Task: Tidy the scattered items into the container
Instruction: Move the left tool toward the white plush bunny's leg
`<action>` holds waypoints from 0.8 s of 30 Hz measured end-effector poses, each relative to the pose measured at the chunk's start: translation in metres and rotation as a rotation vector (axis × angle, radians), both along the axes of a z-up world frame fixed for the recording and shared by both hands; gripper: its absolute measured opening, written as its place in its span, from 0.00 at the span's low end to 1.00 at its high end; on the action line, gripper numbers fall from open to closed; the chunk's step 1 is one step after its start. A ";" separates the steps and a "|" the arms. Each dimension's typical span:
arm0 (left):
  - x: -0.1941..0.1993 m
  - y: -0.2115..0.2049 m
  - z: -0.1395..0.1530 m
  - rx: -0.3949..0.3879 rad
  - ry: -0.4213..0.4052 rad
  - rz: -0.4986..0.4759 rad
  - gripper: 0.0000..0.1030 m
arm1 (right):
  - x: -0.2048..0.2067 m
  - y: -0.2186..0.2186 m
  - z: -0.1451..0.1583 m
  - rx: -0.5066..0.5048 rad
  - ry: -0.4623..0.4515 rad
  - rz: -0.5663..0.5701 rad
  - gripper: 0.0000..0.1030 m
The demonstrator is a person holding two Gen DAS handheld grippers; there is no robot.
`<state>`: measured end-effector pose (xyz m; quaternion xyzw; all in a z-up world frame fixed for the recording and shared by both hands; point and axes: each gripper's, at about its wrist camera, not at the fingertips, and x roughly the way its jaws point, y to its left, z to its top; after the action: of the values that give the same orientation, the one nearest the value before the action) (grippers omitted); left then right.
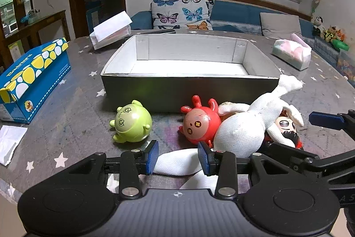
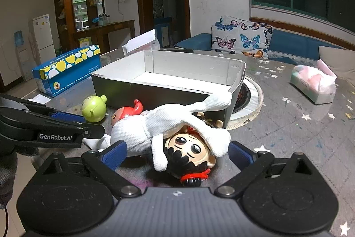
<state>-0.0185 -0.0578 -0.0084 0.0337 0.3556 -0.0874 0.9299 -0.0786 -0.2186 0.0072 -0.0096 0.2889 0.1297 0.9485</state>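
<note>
An open cardboard box [image 1: 186, 87] [image 2: 155, 90], white inside, stands on the table. In front of it lie a green round toy [image 1: 131, 122] [image 2: 94, 109], a red round toy [image 1: 199, 123] [image 2: 125, 113] and a doll in a white bunny suit [image 1: 244, 128] [image 2: 155, 128] with a dark-haired face [image 2: 188, 148]. My left gripper [image 1: 178, 157] is open, its jaws astride the doll's white leg [image 1: 177, 162]. My right gripper [image 2: 177, 152] is open, jaws either side of the doll's head and body. The right gripper also shows in the left wrist view [image 1: 326, 120].
A blue and yellow tissue box [image 1: 33, 79] [image 2: 66, 68] sits at the left. A soft tissue pack [image 1: 291, 53] [image 2: 314, 83] sits at the right. A white paper bag [image 1: 111, 30] lies behind the box. A round inset burner [image 2: 248, 99] is beside the box. A paper scrap [image 1: 10, 143] lies at the left edge.
</note>
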 end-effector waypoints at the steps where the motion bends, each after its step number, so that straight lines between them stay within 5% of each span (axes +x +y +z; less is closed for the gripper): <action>1: 0.000 0.000 0.000 0.000 -0.001 -0.003 0.40 | 0.001 0.001 0.000 -0.001 0.000 0.000 0.96; 24: -0.018 -0.006 0.003 0.017 -0.022 -0.108 0.40 | 0.015 0.004 0.004 -0.007 0.006 0.016 0.87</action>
<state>-0.0366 -0.0635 -0.0056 0.0616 0.3437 -0.1340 0.9274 -0.0636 -0.2143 0.0113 -0.0149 0.2921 0.1362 0.9465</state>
